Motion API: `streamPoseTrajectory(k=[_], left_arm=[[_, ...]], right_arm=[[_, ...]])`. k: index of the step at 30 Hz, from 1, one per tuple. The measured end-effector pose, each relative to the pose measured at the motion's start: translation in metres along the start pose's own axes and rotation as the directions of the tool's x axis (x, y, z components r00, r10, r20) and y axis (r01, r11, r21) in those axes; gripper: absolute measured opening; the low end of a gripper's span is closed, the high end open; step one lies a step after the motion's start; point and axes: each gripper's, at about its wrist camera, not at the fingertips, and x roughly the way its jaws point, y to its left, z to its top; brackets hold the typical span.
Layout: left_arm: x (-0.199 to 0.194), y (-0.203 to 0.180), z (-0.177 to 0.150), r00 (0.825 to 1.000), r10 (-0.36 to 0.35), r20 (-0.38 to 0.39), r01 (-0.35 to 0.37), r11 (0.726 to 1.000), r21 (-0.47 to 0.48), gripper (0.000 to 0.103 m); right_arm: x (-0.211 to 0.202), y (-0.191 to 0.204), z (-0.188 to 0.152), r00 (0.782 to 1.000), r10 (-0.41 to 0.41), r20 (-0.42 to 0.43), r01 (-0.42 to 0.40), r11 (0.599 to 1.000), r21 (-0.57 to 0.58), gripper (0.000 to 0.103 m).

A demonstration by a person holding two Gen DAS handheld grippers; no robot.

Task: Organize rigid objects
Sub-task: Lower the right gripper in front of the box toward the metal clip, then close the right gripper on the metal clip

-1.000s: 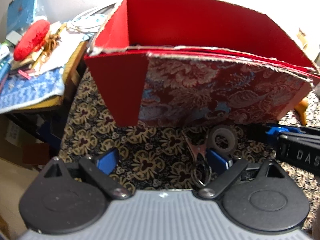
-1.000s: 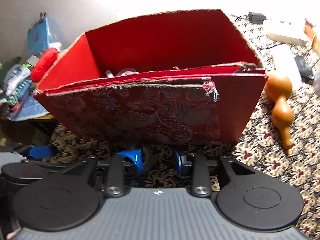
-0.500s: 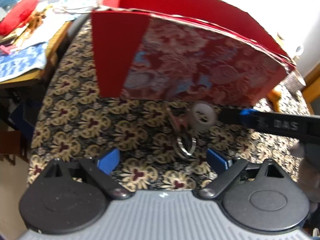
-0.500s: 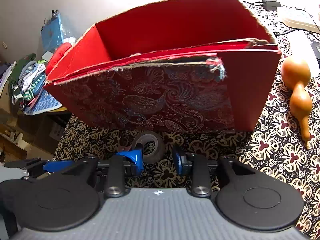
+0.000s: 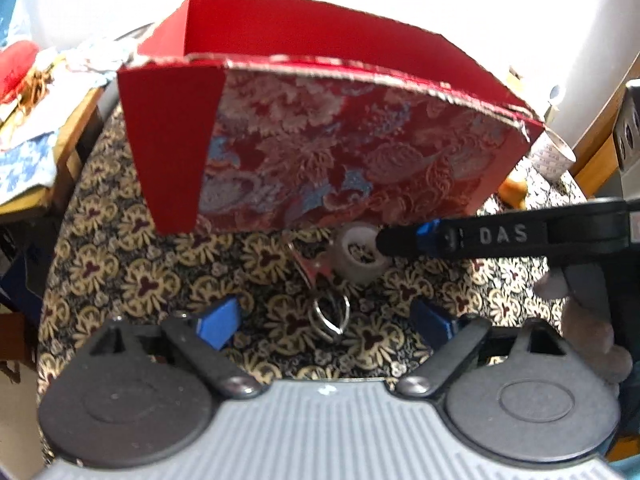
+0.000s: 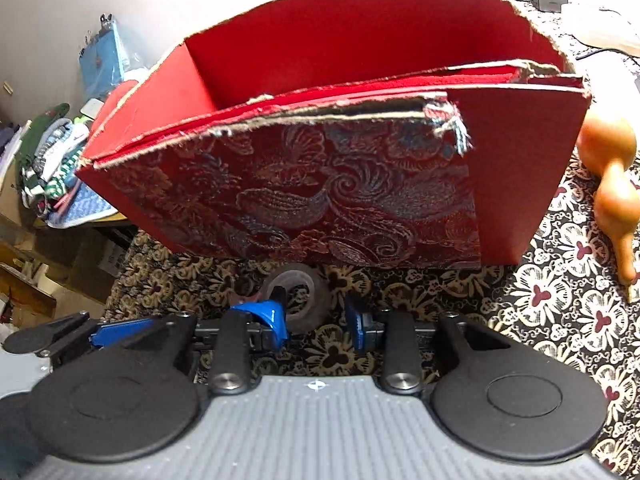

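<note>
Tape roll (image 6: 298,294), seemingly between tool (image 6: 316,320) pads

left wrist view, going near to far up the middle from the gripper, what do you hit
left gripper → metal key rings → silver clip → tape roll → red brocade box

Tan gourd (image 6: 614,184) on patterned cloth (image 6: 576,320); cluttered side table (image 5: 36,200).

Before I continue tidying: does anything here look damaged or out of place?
Yes. The red box has a ragged, torn top rim, and threads of its brocade covering hang frayed at the front corner. A tape roll and a key ring lie loose on the tablecloth beside it.
</note>
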Motion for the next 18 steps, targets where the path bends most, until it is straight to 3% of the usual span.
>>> streamPoseTrajectory(k=[2, 4, 5, 8, 11, 18], left_arm=[[-0.001, 0.002, 0.003, 1.000, 0.013, 0.007, -0.013, 1.000, -0.003, 0.089], [0.004, 0.002, 0.007, 1.000, 0.009, -0.011, -0.009, 1.000, 0.001, 0.059], [0.007, 0.004, 0.008, 1.000, 0.002, -0.027, -0.002, 1.000, -0.006, 0.053], [0.012, 0.008, 0.008, 0.999, -0.024, -0.049, 0.022, 0.999, -0.039, 0.049], [0.018, 0.007, 0.008, 0.998, -0.021, -0.066, 0.019, 0.999, -0.035, 0.019], [0.021, 0.010, 0.003, 0.997, -0.031, -0.064, 0.027, 0.998, -0.059, 0.019]], right_arm=[[-0.002, 0.002, 0.001, 0.999, 0.040, -0.001, -0.040, 0.999, -0.005, 0.015], [-0.001, 0.005, 0.001, 0.999, 0.049, -0.005, -0.049, 0.999, -0.016, 0.015], [0.000, 0.005, 0.001, 0.999, 0.048, -0.009, -0.048, 0.999, -0.016, 0.015], [0.002, 0.005, 0.000, 0.995, 0.086, -0.045, -0.085, 0.996, 0.007, 0.015], [0.005, 0.009, -0.002, 0.991, 0.115, -0.071, -0.114, 0.993, 0.014, 0.015], [0.010, 0.019, -0.003, 0.985, 0.142, -0.093, -0.141, 0.990, 0.015, 0.014]])
